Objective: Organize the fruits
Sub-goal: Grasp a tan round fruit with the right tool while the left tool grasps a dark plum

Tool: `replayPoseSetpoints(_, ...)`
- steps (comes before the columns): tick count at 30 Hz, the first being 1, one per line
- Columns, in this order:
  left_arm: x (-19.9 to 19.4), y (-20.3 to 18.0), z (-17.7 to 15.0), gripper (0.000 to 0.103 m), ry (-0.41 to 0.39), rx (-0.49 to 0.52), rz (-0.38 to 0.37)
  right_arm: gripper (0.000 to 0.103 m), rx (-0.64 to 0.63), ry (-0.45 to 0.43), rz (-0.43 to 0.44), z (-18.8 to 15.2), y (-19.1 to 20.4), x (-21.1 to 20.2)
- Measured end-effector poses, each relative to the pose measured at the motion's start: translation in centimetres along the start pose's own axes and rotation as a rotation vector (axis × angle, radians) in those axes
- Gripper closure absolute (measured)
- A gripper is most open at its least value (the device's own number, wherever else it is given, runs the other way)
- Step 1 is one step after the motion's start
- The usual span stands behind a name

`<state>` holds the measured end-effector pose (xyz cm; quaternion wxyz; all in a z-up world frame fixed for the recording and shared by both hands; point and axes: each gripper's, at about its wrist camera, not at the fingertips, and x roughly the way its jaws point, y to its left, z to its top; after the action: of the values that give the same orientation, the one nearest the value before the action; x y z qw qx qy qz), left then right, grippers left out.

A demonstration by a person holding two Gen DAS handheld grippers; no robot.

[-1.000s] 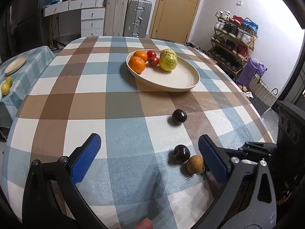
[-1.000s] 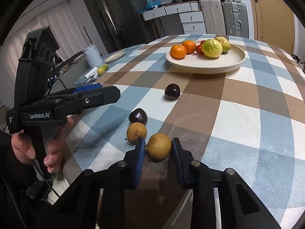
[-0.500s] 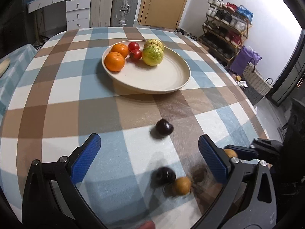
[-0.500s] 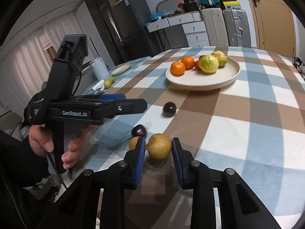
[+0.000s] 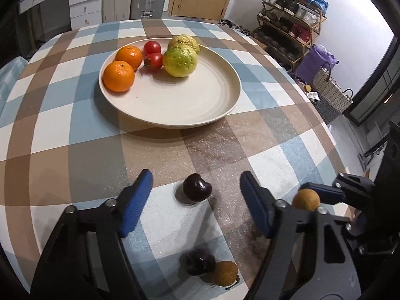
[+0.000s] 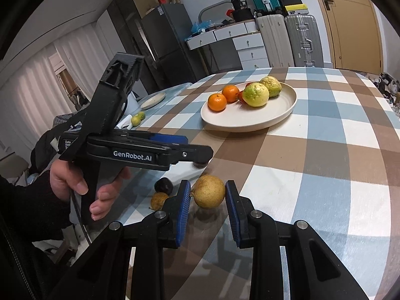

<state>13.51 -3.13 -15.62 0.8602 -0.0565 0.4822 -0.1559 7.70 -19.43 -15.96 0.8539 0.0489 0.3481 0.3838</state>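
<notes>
The right gripper (image 6: 208, 208) clamps a round tan-skinned fruit (image 6: 209, 191) above the checked tablecloth's (image 6: 325, 155) near edge, presumably bound for the cream round plate (image 6: 252, 121). The left gripper (image 5: 195, 207), jaws wide, straddles a dark glossy cherry (image 5: 197, 191) nearby.

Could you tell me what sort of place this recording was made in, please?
Most likely a lived-in home, a dining area near the entrance. A table with a checked tablecloth holds a fruit plate; a shoe rack stands by the wall, and suitcases and a fridge stand behind.
</notes>
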Motion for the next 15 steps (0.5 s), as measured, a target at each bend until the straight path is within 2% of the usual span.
replayPoseSetpoints(3,0.1,0.1,-0.1,0.058,0.013,0.003,-0.017,0.074,0.003,0.0,-0.001,0.2,-0.1,-0.1)
replayPoseSetpoints(6,0.4,-0.2,-0.2,0.071,0.033,0.026,-0.043,0.074,0.006,-0.003,-0.001,0.5,-0.3,0.0)
replayPoseSetpoints(9,0.2,-0.3,-0.3,0.081,0.017,0.049,-0.036,0.074,0.006,0.001,-0.005,0.7,-0.3,0.1)
replayPoseSetpoints(12,-0.1,0.0,-0.1,0.086,0.007,0.042,-0.057,0.074,0.004,0.008,-0.01,0.8,-0.3,0.3)
replayPoseSetpoints(15,0.0,0.1,-0.1,0.086,0.001,0.05,-0.064,0.074,0.007,0.013,-0.016,1.0,-0.4,0.5)
